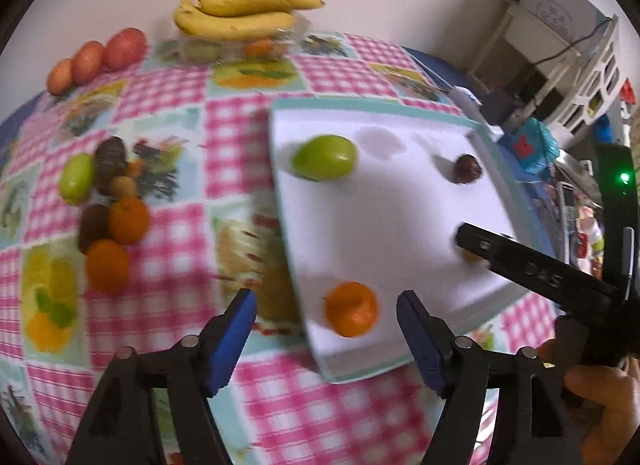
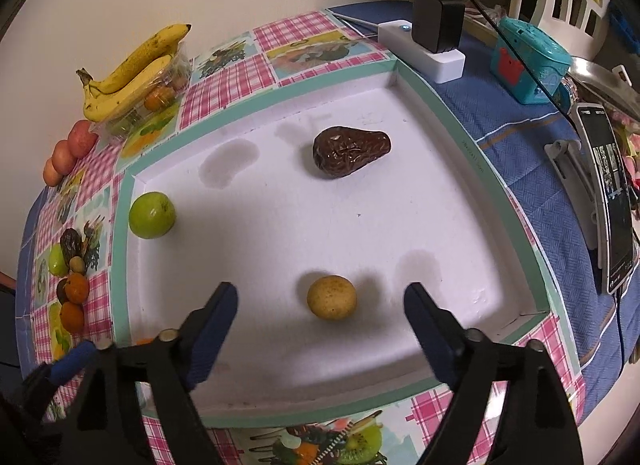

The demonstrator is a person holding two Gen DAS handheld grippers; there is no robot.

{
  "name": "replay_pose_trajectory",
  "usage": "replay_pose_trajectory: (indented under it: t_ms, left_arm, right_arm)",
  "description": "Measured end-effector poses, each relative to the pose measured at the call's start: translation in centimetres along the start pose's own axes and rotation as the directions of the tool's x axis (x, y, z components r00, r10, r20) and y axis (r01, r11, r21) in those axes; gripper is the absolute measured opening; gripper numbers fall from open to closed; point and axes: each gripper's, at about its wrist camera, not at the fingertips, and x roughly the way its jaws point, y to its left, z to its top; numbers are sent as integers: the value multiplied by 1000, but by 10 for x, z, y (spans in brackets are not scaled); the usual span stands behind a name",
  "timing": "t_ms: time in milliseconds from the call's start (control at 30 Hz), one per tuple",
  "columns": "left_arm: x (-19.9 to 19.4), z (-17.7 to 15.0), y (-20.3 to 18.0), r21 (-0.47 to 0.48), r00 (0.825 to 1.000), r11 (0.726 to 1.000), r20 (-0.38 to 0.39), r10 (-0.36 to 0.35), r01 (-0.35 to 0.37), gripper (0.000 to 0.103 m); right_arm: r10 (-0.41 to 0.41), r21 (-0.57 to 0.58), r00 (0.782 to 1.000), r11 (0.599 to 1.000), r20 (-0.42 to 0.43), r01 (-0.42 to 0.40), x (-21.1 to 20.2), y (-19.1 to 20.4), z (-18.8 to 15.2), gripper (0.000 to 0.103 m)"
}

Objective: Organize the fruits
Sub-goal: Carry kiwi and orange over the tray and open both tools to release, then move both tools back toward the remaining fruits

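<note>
A white foam tray (image 1: 400,201) (image 2: 280,233) with a teal rim lies on the checked tablecloth. In the left wrist view it holds a green fruit (image 1: 324,157), a dark brown fruit (image 1: 466,169) and an orange (image 1: 351,313). My left gripper (image 1: 326,323) is open, its blue fingers on either side of the orange. In the right wrist view my right gripper (image 2: 320,309) is open just above a yellow-brown round fruit (image 2: 331,297). A dark wrinkled avocado (image 2: 351,151) and a green fruit (image 2: 152,215) also sit on the tray.
A pile of loose fruits (image 1: 106,209) (image 2: 72,281) lies left of the tray. Bananas (image 1: 240,11) (image 2: 132,69) rest on a clear box at the back, with red apples (image 1: 96,59) beside. A power strip (image 2: 422,49), teal box (image 2: 528,61) and phone (image 2: 612,201) stand to the right.
</note>
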Motion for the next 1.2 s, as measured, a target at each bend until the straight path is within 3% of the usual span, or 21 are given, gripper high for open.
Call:
replay_pose_trajectory:
  t_ms: [67,167,233,467,600,733,900,1067,1200]
  left_arm:
    - [0,0,10,-25,999,999,-6,36,-36,78]
    - [-3,1,35,-112,993,987,-6,118,-118,93]
    - [-11,1,57,-197,983,964,4,183,-179,103]
    - [-45,-3,122,-387,932,864,31,361,-321,103]
    - [-63,-4,149,-450,910,821,40,412,-352,103]
    - [-80,-7,179,-510,881,768,40,471,-387,103]
    - [-100,-13,206,-567,859,722,48,509,-396,103]
    - [-114,-20,223,-593,843,699,63,535,-399,103]
    - [-119,-23,232,-608,841,697,85,534,-381,103]
  right_arm:
    - [6,-2,1000,1000,7,-6,0,1,0,88]
    - [13,-11,1000,1000,20,-12,-1,4,1,93]
    - [14,-23,999,1000,30,-13,-3,7,0,93]
    - [37,-97,998,995,53,-32,-6,34,-2,93]
    - [59,-144,996,988,68,-49,-11,55,-6,93]
    - [146,-191,987,973,74,-130,-20,82,-10,94]
    - [213,-272,973,945,87,-183,-29,121,-18,94]
    - [261,-320,962,920,75,-225,-33,152,-24,93]
    - [299,-339,952,904,62,-261,-35,169,-28,94]
